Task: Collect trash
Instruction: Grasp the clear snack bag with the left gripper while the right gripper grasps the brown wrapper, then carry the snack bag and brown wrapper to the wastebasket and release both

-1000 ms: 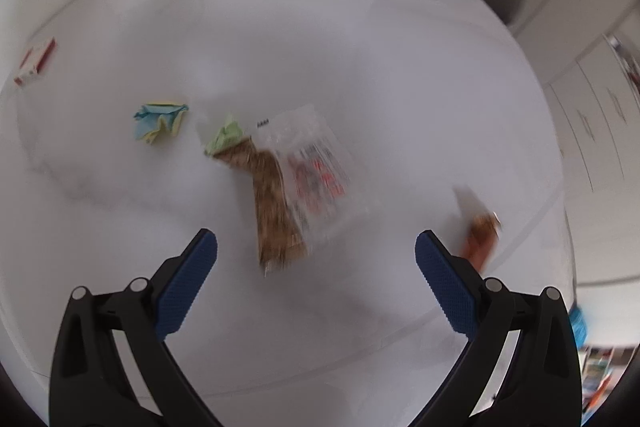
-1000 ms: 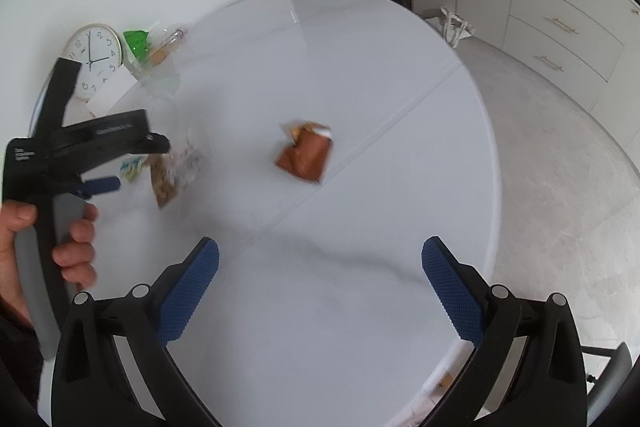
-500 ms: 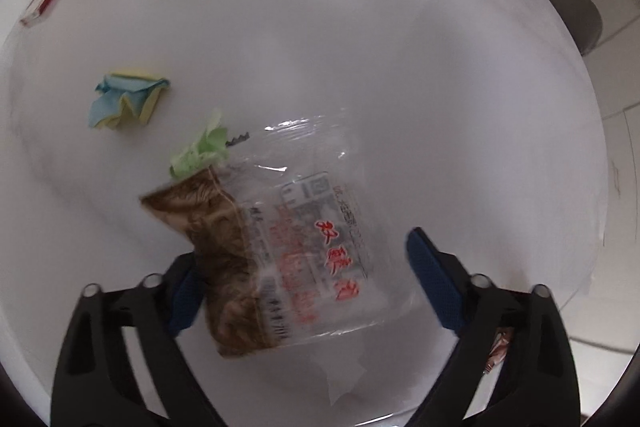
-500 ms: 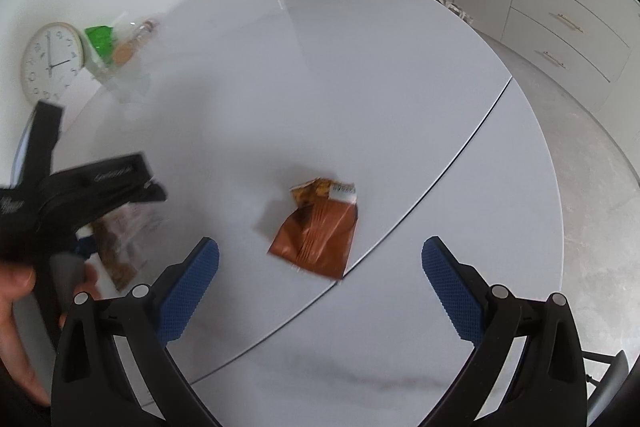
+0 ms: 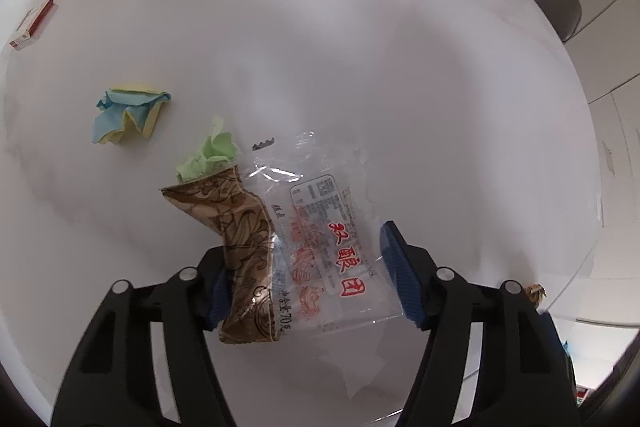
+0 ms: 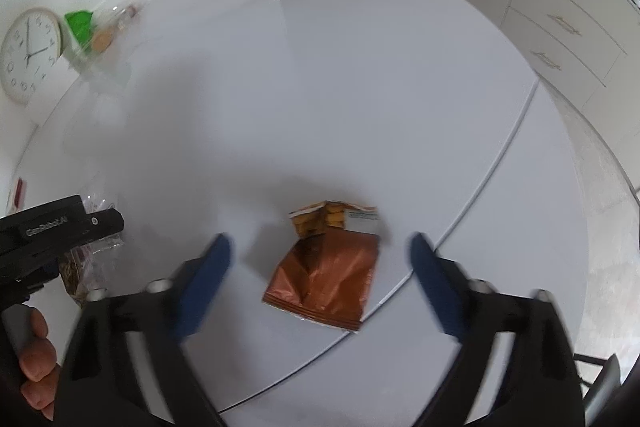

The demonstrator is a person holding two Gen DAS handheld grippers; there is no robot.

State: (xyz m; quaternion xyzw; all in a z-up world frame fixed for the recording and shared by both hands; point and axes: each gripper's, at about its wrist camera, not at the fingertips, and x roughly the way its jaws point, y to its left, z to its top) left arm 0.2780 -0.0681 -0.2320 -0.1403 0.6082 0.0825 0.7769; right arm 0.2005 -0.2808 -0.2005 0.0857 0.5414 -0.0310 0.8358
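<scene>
Clear plastic wrapper [image 5: 332,247] w/ brown patterned packet [image 5: 240,247] on white table [image 5: 360,47], between left gripper [image 5: 310,275] pads; jaws closing in, not yet clamped. Light, crinkly, slippery — pinch both layers mid-body. Right gripper [image 6: 320,283] closing, straddles orange snack bag [image 6: 324,275], not pinching.

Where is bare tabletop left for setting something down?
Free: the wide stretch between the clear tray by the clock and the orange snack bag, plus beyond the table seam. Crowded: around the clear wrapper, brown wrapper, green paper, blue-yellow paper.
</scene>
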